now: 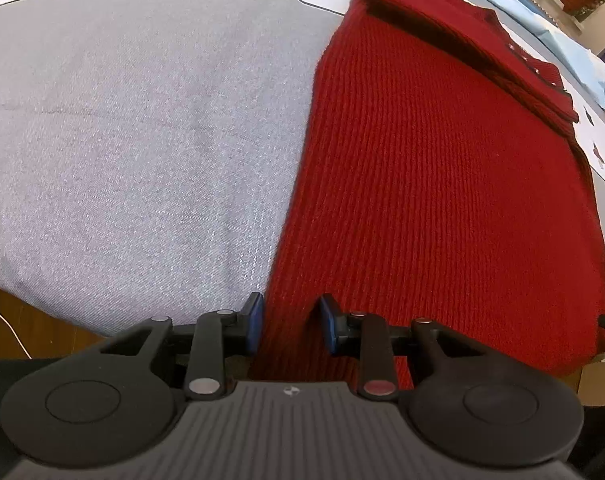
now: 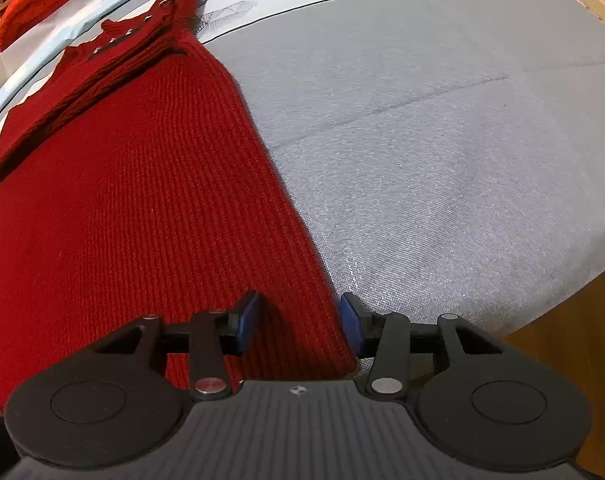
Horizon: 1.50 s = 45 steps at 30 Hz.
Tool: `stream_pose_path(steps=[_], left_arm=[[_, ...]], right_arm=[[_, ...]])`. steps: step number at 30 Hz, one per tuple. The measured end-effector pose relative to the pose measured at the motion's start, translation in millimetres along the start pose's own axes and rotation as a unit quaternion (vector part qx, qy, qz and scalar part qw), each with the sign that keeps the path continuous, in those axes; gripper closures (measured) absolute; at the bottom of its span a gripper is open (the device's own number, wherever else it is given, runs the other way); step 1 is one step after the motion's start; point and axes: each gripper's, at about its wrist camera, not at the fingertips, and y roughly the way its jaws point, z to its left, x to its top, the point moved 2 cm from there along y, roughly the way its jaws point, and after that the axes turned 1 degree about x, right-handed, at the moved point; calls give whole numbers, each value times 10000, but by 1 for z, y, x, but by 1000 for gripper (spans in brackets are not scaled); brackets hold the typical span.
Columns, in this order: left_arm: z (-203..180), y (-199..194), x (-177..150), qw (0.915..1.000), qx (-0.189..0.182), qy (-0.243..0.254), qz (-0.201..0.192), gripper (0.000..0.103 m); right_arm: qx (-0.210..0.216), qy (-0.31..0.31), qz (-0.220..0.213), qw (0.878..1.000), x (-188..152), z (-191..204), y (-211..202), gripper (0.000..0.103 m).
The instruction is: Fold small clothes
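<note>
Nearest the lenses, the left gripper (image 1: pixel 289 326) is seen partly open, its blue pads astride the near left corner of the red knitted garment (image 1: pixel 442 200); fabric lies between the pads, but whether they press on it cannot be told from this angle. The right gripper (image 2: pixel 300 322) is likewise held partly open over the near right corner of the same garment (image 2: pixel 142 208), with the knit's side edge running between its pads and a gap visible beside the right pad.

The garment is laid flat on the grey worktop (image 1: pixel 142 140), already narrowed into a long strip. At its far end the sleeves appear to be folded across the collar area.

The step in hand is judged to be the taking of the two hem corners. Next, both grippers would need to be closed on the knit and the hem carried away toward the collar, kept level so the fold lands square.
</note>
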Motion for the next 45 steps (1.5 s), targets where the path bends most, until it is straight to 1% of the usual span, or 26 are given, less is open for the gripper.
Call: stream_pose_path(steps=[2, 3, 4, 6, 11, 15, 21, 23, 24, 25, 27, 29, 30, 31, 32, 33, 34, 36, 40, 45], left_arm=[[0, -2, -4, 10000, 14, 20, -14, 70], [-1, -2, -6, 10000, 19, 32, -23, 70], [-2, -2, -6, 10000, 24, 48, -31, 70], [-1, -2, -6, 10000, 17, 57, -40, 70], [1, -4, -7, 10000, -25, 4, -44, 70], [2, -4, -5, 10000, -25, 41, -34, 70], [0, -2, -4, 10000, -23, 81, -32, 71], [-2, -2, -4, 9999, -39, 150, -32, 79], [-4, -2, -4, 9997, -69, 217, -29, 85], [-7, -3, -4, 9996, -57, 290, -46, 89], [-11, -5, -5, 9991, -110, 405, -51, 91], [-13, -7, -5, 9986, -334, 406, -33, 91], [-14, -8, -5, 9985, -380, 400, -32, 90], [-13, -7, -5, 9986, -377, 384, -7, 90], [-12, -6, -5, 9988, -353, 346, 35, 90], [-10, -4, -5, 9990, -322, 309, 63, 90], [-8, -4, -4, 9992, -286, 251, 73, 88], [-4, -2, -4, 9995, -280, 128, 78, 85], [2, -2, -4, 9996, -255, -69, 59, 84], [-4, -1, -9, 9998, -168, 78, 29, 84]], right_arm=[[4, -53, 1, 10000, 2, -1, 0, 57], [-2, -57, -2, 10000, 3, 0, 0, 62], [10, -43, -24, 10000, 4, 1, 0, 75], [82, 33, -108, 9999, 5, 0, -3, 89], [132, 82, -140, 9998, 6, -1, -4, 89], [46, 159, -26, 9999, 4, -5, 0, 80], [-44, -8, -39, 10000, 2, 1, 1, 79], [-21, -39, -31, 10000, 0, 2, 0, 80], [16, -66, -30, 10000, 0, 4, 0, 83], [54, -91, -43, 9999, 0, 5, 0, 89], [170, -128, -165, 9996, 2, 5, -5, 90], [440, -12, -315, 9985, 5, 4, -12, 90], [632, 100, -378, 9972, 6, 2, -15, 90], [685, 162, -386, 9968, 6, 1, -16, 90], [622, 186, -360, 9972, 6, -1, -15, 90], [434, 189, -279, 9985, 4, -3, -12, 89], [270, 175, -180, 9993, 2, -6, -9, 86], [59, 125, 0, 9999, -1, -7, -2, 84], [6, 46, -6, 10000, -1, -5, -2, 84], [-18, 17, -11, 10000, -1, -4, -2, 84]])
